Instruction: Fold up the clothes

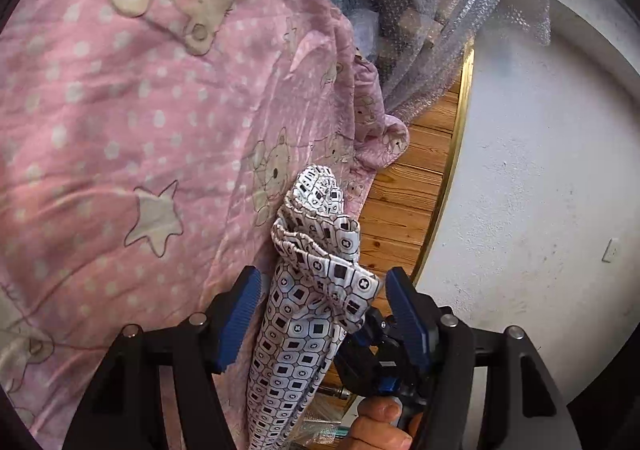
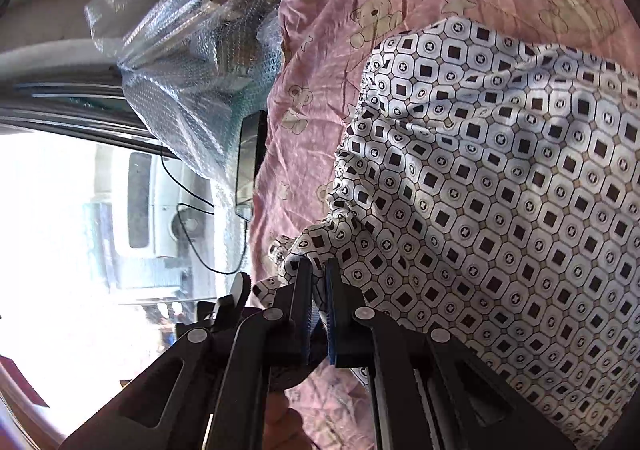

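The garment is a white cloth with a black-square geometric print (image 1: 316,290). In the left wrist view it hangs bunched in a narrow column between the wide-apart blue pads (image 1: 240,314) of my left gripper (image 1: 323,278), which is open and not pinching it. Just behind the cloth sits the right gripper (image 1: 384,346), with a person's thumb (image 1: 380,422) under it. In the right wrist view the cloth (image 2: 500,190) spreads wide over the pink bedspread (image 2: 320,130). My right gripper (image 2: 318,266) is shut on its bunched lower-left edge.
A pink quilt with bears and stars (image 1: 120,130) lies under everything. A bubble-wrap bundle (image 2: 192,62) sits at its edge, beside a dark phone (image 2: 250,166) with a black cable. Wooden floor (image 1: 408,190) and a white wall (image 1: 540,190) lie to the right.
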Demonstrator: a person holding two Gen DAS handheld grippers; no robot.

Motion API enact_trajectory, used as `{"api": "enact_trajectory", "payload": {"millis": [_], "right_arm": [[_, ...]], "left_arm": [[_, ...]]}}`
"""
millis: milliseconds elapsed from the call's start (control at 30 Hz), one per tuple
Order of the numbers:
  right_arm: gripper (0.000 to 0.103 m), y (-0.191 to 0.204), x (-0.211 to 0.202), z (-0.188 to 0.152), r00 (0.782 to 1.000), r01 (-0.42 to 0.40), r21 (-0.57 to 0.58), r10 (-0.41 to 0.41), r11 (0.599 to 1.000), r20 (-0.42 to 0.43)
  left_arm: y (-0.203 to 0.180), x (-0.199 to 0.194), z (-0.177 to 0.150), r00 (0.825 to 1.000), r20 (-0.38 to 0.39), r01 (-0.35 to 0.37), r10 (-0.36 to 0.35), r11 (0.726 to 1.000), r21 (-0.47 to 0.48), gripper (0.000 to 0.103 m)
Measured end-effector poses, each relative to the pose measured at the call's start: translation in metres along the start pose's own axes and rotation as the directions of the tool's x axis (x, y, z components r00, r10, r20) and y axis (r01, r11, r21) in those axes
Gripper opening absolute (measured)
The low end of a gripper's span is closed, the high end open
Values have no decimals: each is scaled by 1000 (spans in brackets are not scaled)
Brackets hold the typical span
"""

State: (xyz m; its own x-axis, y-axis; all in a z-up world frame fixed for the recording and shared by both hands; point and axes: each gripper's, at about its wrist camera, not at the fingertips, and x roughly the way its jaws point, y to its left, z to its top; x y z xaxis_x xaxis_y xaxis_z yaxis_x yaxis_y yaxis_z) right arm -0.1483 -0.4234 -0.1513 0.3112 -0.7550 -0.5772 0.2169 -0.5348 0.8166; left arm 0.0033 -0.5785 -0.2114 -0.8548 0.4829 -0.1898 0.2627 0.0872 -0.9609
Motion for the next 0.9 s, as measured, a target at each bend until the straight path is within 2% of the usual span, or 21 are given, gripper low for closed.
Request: {"api": "enact_trajectory", "payload": {"millis": [67, 100, 133, 167, 200, 233, 267, 300, 367, 433, 467, 533, 600, 667, 700, 767, 833, 900], "right_arm": [[5, 0, -1, -1, 999, -31, 22, 31, 999, -11], [5, 1, -1, -1, 999, -36, 23, 37, 999, -17], [5, 3, -2, -2, 999, -32, 15, 32, 999, -19], [5, 5, -3, -3, 1000, -17, 0, 17, 1000, -22], [5, 7, -3, -4, 1000, 6, -19, -7, 1000, -24], [6, 10, 0, -4, 997, 73, -60, -74, 996, -25], [8, 13, 3, -3, 989, 142, -103, -145, 985, -23], [9, 15, 9, -4, 972, 227, -159, -233, 961, -21], [15, 24, 21, -9, 903, 413, -284, -429, 865, 6], [20, 37, 31, -17, 845, 513, -388, -531, 766, 68], [23, 44, 35, -21, 815, 553, -435, -571, 711, 105], [29, 63, 39, -31, 786, 589, -513, -589, 624, 186], [34, 79, 43, -40, 770, 604, -580, -587, 547, 248], [34, 85, 52, -43, 757, 602, -630, -600, 490, 257], [34, 87, 56, -43, 750, 601, -652, -608, 462, 261], [34, 78, 67, -39, 727, 610, -665, -639, 431, 252], [34, 60, 72, -31, 686, 639, -652, -685, 408, 245], [33, 37, 65, -23, 655, 677, -604, -719, 420, 234]], "left_arm": [[-9, 8, 3, 1000, -12, 8, -8, 999, 45, 65], [-16, 9, 4, 1000, -12, 7, -6, 997, 80, 60], [-23, 9, 6, 1000, -15, 16, -14, 993, 113, 44], [-31, 5, 9, 1000, -7, 13, -12, 989, 148, 36], [-39, -3, 14, 1000, 15, 3, -6, 982, 189, 32], [-45, -12, 19, 999, 40, -11, 2, 976, 219, 25], [-48, -22, 26, 998, 67, -27, 12, 971, 236, 25], [-50, -32, 33, 996, 89, -46, 25, 968, 248, 25], [-45, -45, 44, 992, 104, -100, 75, 963, 252, 25], [-36, -52, 47, 984, 88, -171, 154, 954, 245, 25], [-33, -51, 44, 980, 64, -200, 191, 948, 245, 25], [-28, -45, 31, 965, 4, -252, 261, 930, 268, 27], [-29, -33, 11, 940, -36, -305, 339, 884, 354, 33], [-29, -18, -6, 916, -60, -334, 396, 838, 432, 41], [-28, -11, -11, 915, -71, -327, 398, 832, 448, 42], [-25, 1, -17, 918, -82, -310, 387, 831, 462, 44], [-21, 7, -14, 924, -57, -314, 379, 835, 452, 44], [-16, 10, -8, 936, -39, -301, 351, 852, 429, 44]]}}
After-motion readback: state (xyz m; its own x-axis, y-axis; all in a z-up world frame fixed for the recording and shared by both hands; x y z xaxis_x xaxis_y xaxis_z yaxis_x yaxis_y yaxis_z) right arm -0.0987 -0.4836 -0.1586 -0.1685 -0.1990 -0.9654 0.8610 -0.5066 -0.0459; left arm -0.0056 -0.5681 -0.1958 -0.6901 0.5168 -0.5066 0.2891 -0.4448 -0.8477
